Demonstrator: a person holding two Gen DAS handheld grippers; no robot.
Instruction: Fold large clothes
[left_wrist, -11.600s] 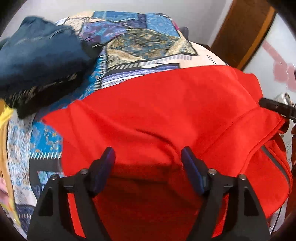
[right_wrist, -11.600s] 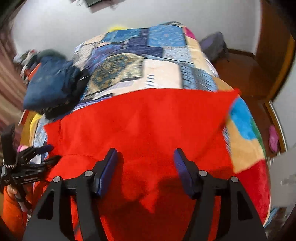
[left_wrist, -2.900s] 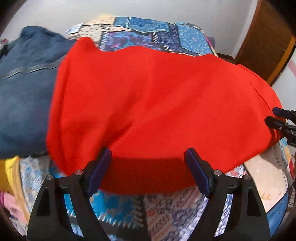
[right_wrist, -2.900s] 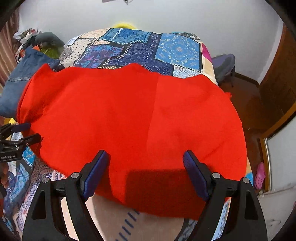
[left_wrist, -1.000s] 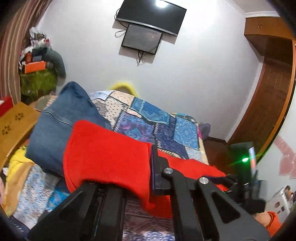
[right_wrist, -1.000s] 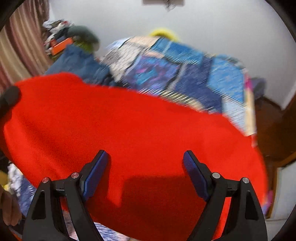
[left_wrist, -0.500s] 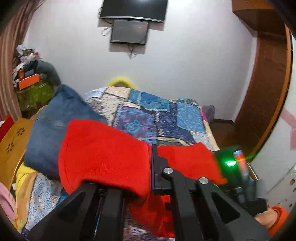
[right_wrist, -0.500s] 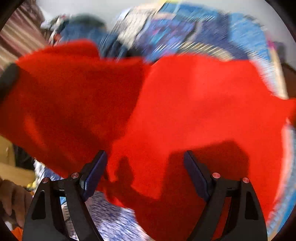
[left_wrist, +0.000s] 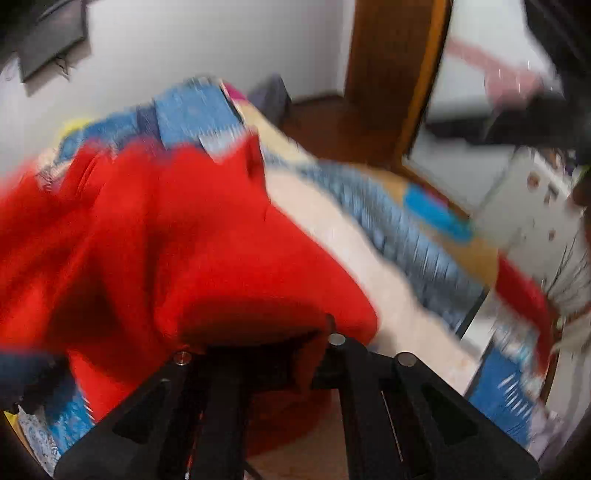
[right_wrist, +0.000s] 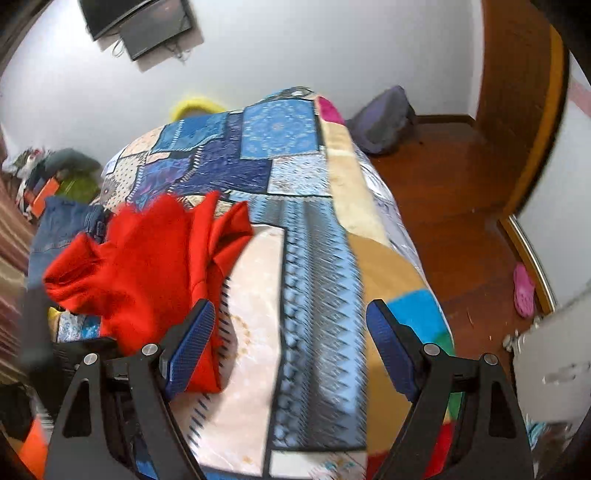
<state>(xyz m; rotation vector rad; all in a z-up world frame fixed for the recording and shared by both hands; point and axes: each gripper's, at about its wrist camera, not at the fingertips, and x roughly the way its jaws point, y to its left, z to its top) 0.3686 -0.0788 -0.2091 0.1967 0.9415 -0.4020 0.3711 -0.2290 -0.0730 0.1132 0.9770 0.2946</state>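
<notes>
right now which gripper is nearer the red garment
Left. The left gripper is shut on the red garment, its fabric bunched between the fingers. The right gripper is open over the patchwork bedspread, holding nothing, with the garment just off to its left side.

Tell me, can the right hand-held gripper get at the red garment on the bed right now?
Probably yes. The right hand-held gripper is open and empty above the patchwork bedspread, and the red garment lies bunched just beside its left finger, nothing between. The left hand-held gripper is shut on it.

Bright, motion-blurred, fisheye-warped edges
</notes>
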